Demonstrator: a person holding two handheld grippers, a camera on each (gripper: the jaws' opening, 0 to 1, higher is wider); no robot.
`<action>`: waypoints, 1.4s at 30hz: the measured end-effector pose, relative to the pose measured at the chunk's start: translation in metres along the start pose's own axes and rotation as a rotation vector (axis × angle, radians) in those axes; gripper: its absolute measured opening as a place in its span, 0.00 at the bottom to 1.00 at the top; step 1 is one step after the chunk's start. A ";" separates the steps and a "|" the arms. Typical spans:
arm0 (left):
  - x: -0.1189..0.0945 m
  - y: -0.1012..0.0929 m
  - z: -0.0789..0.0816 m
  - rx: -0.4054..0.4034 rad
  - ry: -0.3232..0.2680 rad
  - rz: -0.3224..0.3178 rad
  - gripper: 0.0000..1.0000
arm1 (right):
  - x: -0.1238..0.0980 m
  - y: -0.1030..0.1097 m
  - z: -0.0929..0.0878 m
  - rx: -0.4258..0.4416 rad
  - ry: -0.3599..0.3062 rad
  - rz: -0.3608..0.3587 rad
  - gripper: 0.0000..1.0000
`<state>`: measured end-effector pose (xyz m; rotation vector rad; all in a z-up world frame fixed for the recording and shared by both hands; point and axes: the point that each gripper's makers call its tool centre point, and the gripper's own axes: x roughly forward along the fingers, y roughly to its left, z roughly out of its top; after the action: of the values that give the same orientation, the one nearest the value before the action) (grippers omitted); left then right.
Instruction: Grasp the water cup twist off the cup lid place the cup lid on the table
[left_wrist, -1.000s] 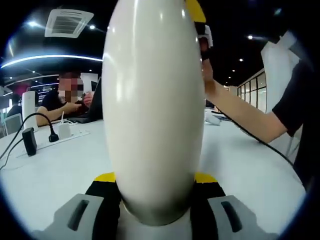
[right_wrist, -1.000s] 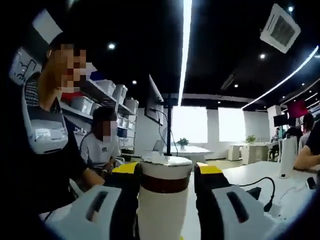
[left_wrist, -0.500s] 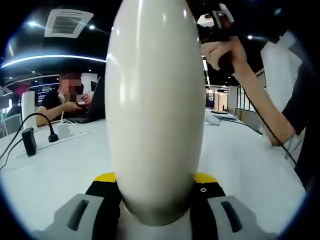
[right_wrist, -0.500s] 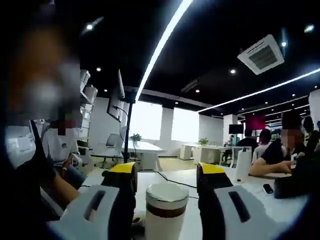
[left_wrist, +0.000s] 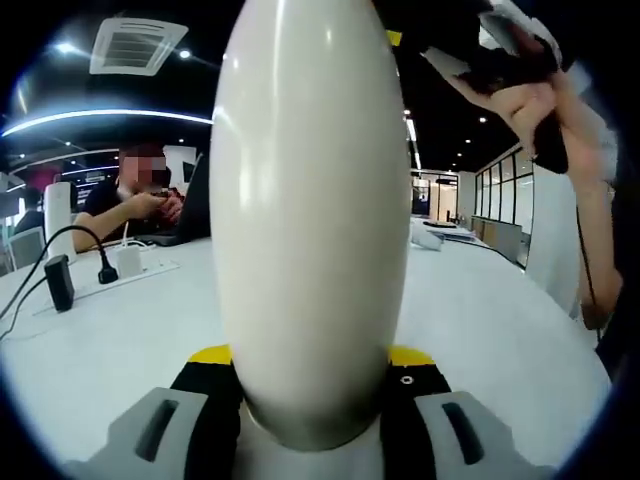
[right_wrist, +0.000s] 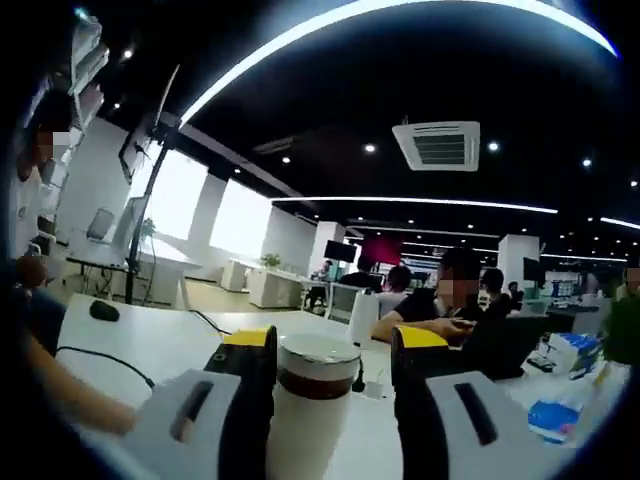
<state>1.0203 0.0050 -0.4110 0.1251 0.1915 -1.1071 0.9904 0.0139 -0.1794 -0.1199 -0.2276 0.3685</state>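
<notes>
Holding the water cup (left_wrist: 310, 220) in my left gripper (left_wrist: 310, 375), I have its jaws clamped on the lower body, the white shell rising smooth and glossy straight up the left gripper view. It looks stiff and slippery, so I judge a low, firm squeeze on the widest part suits it best. My right gripper (right_wrist: 325, 365) shows the cup lid (right_wrist: 318, 362) between its jaws, a white cap with a dark brown band; whether the pads are pinching it or standing just off I cannot tell. The lid seems light and rigid, best taken across its sides. The white table (right_wrist: 150, 350) lies beneath, bare near its middle.
</notes>
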 end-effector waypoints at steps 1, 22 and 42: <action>0.000 0.000 0.000 0.000 0.000 0.001 0.55 | 0.001 0.001 0.000 0.029 -0.005 -0.010 0.48; 0.000 -0.003 0.000 -0.001 0.001 0.001 0.55 | 0.020 0.012 -0.022 0.014 0.036 0.090 0.44; 0.001 -0.001 0.000 -0.001 0.000 -0.002 0.55 | 0.021 0.024 -0.021 0.188 -0.032 0.701 0.43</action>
<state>1.0199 0.0039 -0.4115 0.1238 0.1927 -1.1087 1.0063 0.0420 -0.1997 -0.0038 -0.1758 1.0868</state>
